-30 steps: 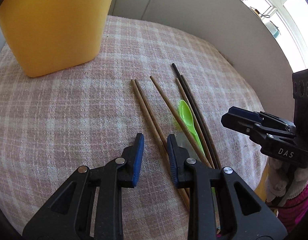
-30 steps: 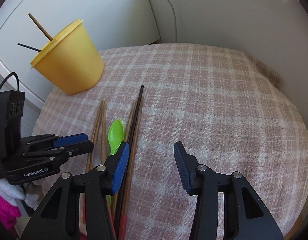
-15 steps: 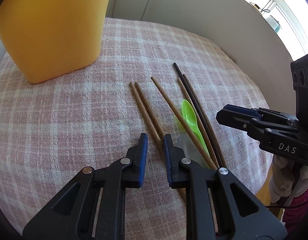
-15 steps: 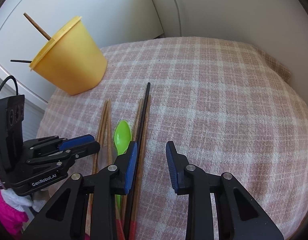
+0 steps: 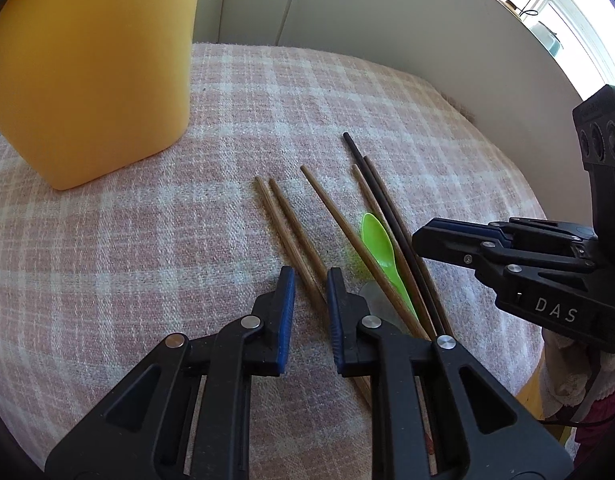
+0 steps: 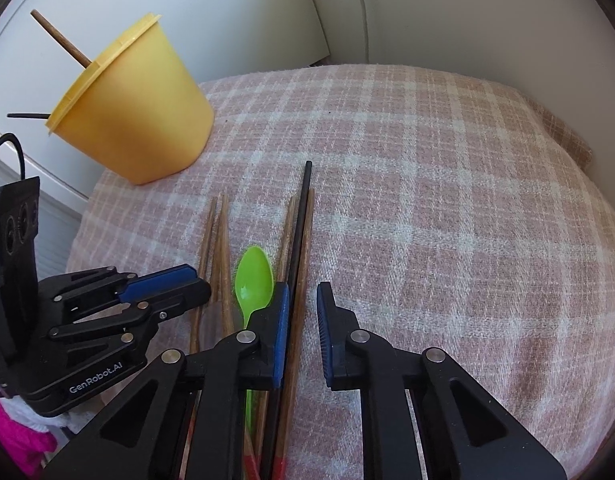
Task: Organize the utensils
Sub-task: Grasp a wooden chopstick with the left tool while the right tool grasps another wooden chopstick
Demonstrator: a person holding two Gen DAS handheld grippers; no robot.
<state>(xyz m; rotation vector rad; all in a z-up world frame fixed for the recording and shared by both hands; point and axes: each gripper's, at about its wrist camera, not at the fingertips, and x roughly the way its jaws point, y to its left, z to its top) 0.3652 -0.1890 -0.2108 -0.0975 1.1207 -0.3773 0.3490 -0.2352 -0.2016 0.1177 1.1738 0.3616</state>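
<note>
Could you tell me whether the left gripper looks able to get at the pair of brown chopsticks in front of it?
Probably yes: the left gripper is open with the chopstick pair running between its fingers, nothing lying over them.

Yellow cup (image 5: 91, 68) cut off by top and left edges in the left wrist view, rim out of frame; in the right wrist view only the protruding ends of the brown stick (image 6: 59, 38) and black stick (image 6: 27, 116) show, the rest hidden inside the cup. Near ends of the chopsticks (image 6: 297, 312) and the green spoon (image 6: 253, 280) handle are hidden under the right tongs (image 6: 301, 312). Whether the left tongs (image 5: 311, 296) pinch a chopstick can't be told; the translucent item (image 5: 373, 300) by them is blurred and mostly covered.
</note>
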